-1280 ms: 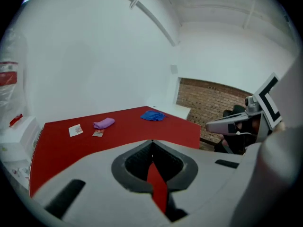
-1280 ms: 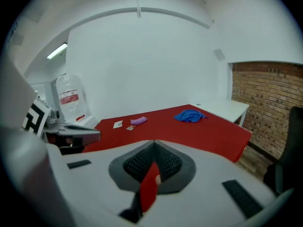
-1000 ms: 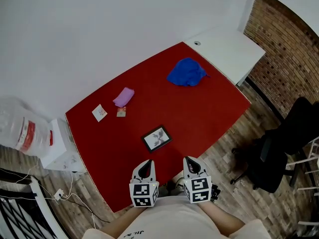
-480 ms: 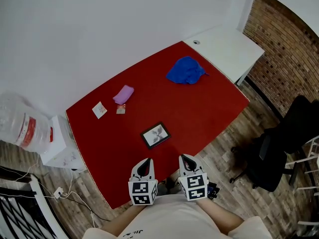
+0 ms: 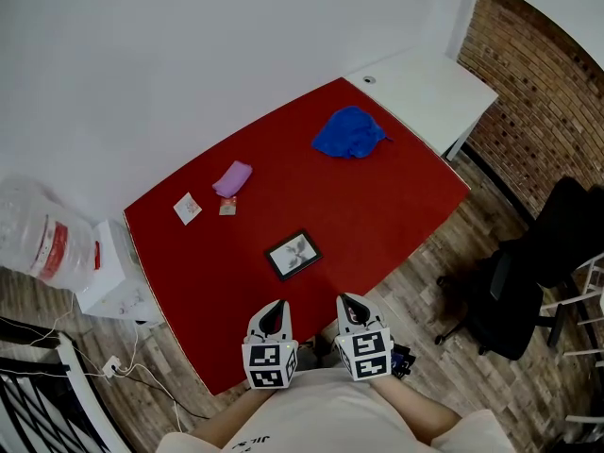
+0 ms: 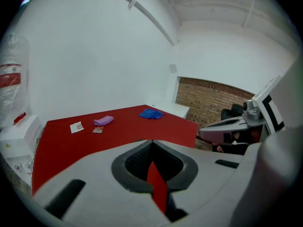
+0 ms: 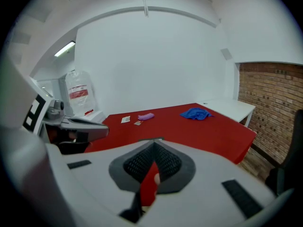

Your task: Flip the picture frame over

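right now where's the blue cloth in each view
Head view: blue cloth, upper right of the red table.
Left gripper view: blue cloth near centre, far end of table.
Right gripper view: blue cloth right of centre, far end of table.
Shared landmark: purple cloth, left of it in every view.

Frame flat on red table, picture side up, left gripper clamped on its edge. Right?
No. The left gripper is shut on nothing and sits short of the frame, off the red table's near edge, as the head view shows. The frame does lie flat, picture side up.
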A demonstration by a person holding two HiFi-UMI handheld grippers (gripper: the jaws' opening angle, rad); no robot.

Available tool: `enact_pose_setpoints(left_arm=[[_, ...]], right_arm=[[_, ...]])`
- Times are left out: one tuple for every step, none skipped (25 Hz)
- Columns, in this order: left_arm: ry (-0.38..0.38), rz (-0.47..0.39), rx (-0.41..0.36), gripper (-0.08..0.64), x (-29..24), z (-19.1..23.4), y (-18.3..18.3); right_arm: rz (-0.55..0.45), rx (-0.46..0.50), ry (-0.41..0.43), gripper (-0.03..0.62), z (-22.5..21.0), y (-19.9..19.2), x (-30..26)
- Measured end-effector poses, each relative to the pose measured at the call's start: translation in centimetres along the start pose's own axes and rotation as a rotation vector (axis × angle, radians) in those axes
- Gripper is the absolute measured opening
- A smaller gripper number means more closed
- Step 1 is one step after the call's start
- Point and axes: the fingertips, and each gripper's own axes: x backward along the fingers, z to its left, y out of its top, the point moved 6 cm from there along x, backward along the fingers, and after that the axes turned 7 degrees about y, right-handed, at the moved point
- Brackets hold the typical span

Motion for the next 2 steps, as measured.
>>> enact_pose_setpoints(left_arm=[[0.001, -0.003, 0.001, 0.003, -0.16, 0.08, 0.09], [0.002, -0.007, 0.003, 0.003, -0.32, 0.17, 0.19]], right_arm=[[-0.003, 0.002, 0.003, 0.003, -0.01, 0.25, -0.19], [-0.007, 0.005, 0.007, 0.004, -0.01, 0.52, -0.39]])
